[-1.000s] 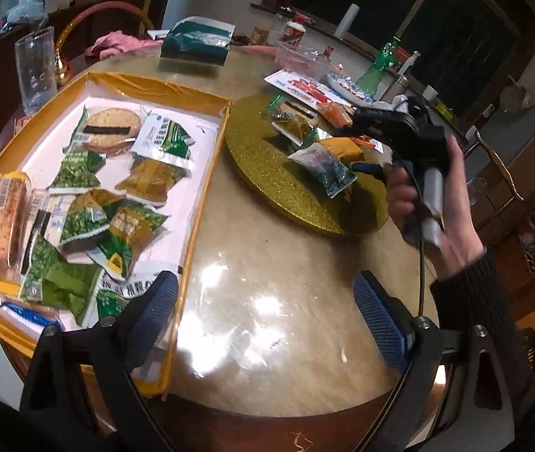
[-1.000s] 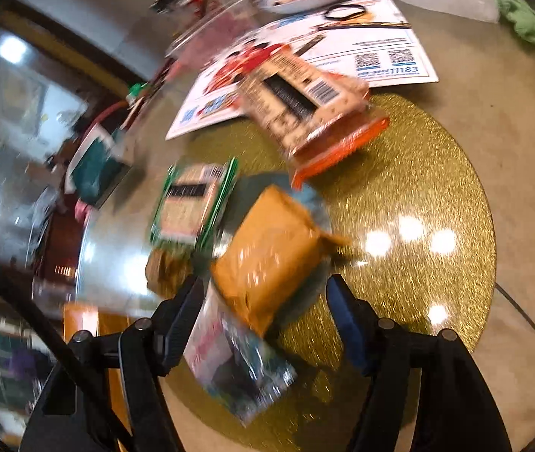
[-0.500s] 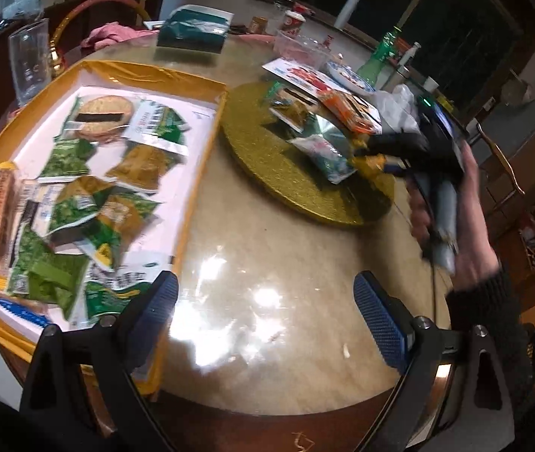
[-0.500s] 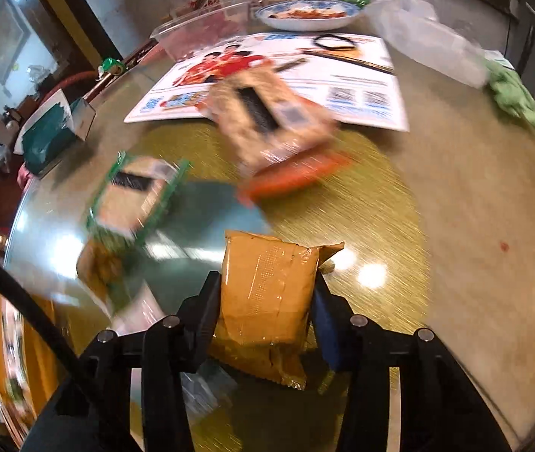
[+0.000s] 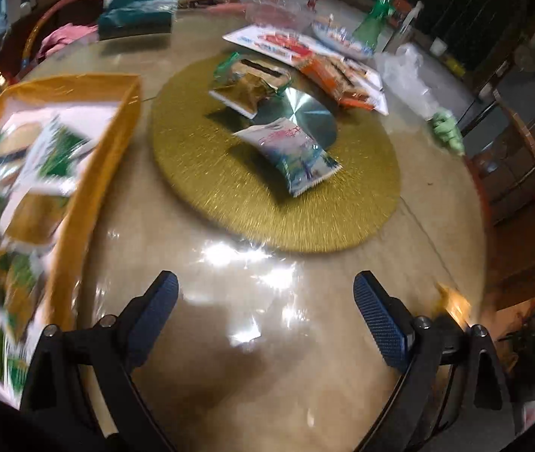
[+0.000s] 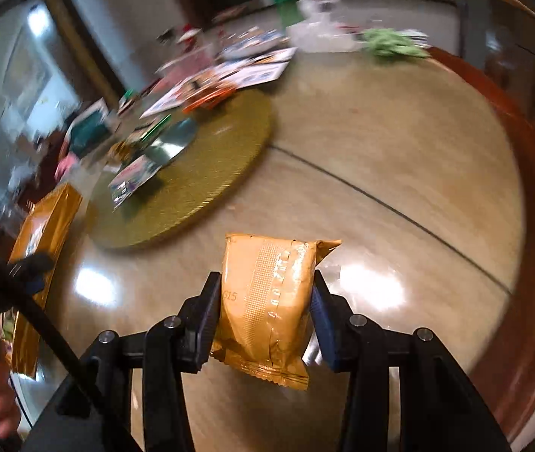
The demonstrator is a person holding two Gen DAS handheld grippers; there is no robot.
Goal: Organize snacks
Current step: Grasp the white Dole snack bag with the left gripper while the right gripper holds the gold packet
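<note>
My right gripper [image 6: 265, 301] is shut on an orange snack packet [image 6: 267, 301] and holds it above the bare table, off the gold turntable [image 6: 222, 158]. My left gripper [image 5: 265, 310] is open and empty over the table's near side. On the turntable [image 5: 207, 173] lie a white-blue packet [image 5: 292, 154], a brown-gold packet [image 5: 246, 92], a green-edged biscuit pack [image 5: 256, 69] and an orange pack [image 5: 337, 83]. The gold-rimmed tray [image 5: 90, 173] on the left holds several green and brown packets. The tray also shows in the right wrist view [image 6: 47, 222].
Flyers [image 5: 286, 43], a clear tub [image 5: 278, 13], a green bottle [image 5: 375, 19], a plastic bag [image 5: 407, 75] and a green cloth [image 5: 446, 135] crowd the table's far side. A teal box [image 5: 139, 11] stands at the back left. The table's wooden rim [image 6: 531, 226] curves on the right.
My right gripper has lifted the orange packet off the turntable and carried it back over the bare table. My left gripper has turned right, toward the turntable; the tray has slid to the left edge.
</note>
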